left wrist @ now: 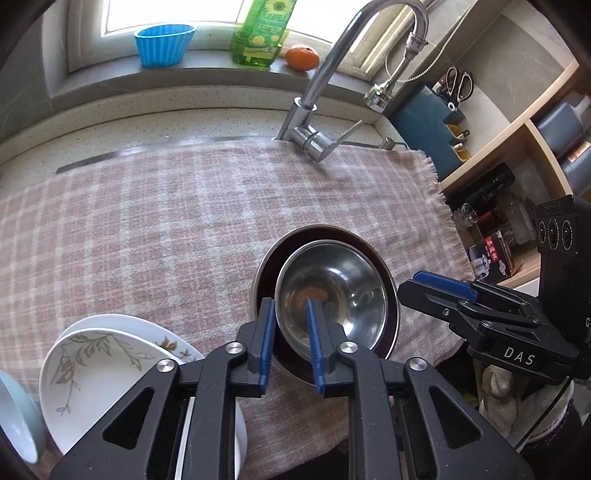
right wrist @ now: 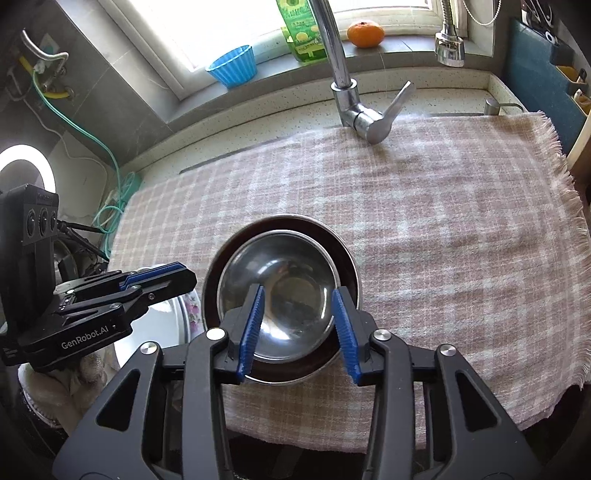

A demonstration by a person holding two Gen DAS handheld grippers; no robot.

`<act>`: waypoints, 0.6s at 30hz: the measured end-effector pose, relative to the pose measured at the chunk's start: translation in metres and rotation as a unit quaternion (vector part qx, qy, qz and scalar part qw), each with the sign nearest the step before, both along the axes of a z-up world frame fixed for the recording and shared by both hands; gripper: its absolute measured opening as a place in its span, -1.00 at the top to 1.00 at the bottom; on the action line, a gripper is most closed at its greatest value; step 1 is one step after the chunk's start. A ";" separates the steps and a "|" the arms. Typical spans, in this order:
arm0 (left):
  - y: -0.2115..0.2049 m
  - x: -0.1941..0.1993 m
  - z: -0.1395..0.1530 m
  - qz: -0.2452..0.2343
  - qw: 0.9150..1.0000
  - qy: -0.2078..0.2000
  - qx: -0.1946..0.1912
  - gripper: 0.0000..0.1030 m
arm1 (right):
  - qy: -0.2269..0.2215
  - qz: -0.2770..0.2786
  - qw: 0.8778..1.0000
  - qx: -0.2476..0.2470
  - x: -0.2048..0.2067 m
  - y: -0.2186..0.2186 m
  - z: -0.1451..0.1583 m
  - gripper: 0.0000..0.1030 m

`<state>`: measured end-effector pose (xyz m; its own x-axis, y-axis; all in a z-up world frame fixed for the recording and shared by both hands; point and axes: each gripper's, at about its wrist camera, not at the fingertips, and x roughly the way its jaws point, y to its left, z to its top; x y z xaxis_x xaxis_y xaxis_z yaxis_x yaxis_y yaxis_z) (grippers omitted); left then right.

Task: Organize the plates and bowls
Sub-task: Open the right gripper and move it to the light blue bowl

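Two bowls: a steel bowl (right wrist: 284,291) sits nested inside a darker, wider bowl (right wrist: 343,254) on the checked cloth (right wrist: 443,229) covering the tabletop, in front of the tap (right wrist: 354,110).
Step in hand: nesting looks done; this appears to be the release after setting the steel bowl down.
Left gripper (left wrist: 291,343): jaws parted a little, straddling the near-left rim of the steel bowl, pads not pressing on it as far as I can see.
Right gripper (right wrist: 299,325): jaws wide apart above the bowl's near side, holding nothing.
Plates: white leaf-patterned plates (left wrist: 96,365) lie stacked to the left, with a pale blue dish (left wrist: 14,421) at the far left edge.
Next move: probably lift both grippers clear of the rims, then go for the loose dishes on the left; the left jaw inside the bowl must come straight up so it doesn't drag the bowl.
Around: blue cup (left wrist: 164,44), green bottle (left wrist: 262,33) and an orange (left wrist: 302,57) on the windowsill, well apart.
In the way: the tap's handle overhangs the cloth's far edge.
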<state>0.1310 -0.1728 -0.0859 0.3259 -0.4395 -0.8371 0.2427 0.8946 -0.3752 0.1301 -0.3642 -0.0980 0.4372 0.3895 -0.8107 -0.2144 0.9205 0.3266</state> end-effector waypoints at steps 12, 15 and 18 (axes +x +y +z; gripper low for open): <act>0.091 -0.030 0.030 0.100 0.994 -0.037 -0.011 -0.17 | -0.043 0.065 0.996 0.036 0.000 0.067 0.041 -0.59; 0.126 -0.044 0.034 0.139 0.989 -0.046 -0.006 -0.17 | -0.046 0.093 0.994 0.035 0.000 0.091 0.044 -0.59; 0.163 -0.059 0.033 0.188 0.981 -0.051 0.002 -0.17 | -0.046 0.120 0.991 0.030 0.002 0.117 0.044 -0.59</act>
<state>0.0724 -0.0102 -0.0526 0.5473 -0.2688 -0.7926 -0.0688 0.9294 -0.3627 0.1318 -0.2471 -0.0545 0.3966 0.5380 -0.7438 -0.4565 0.8186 0.3487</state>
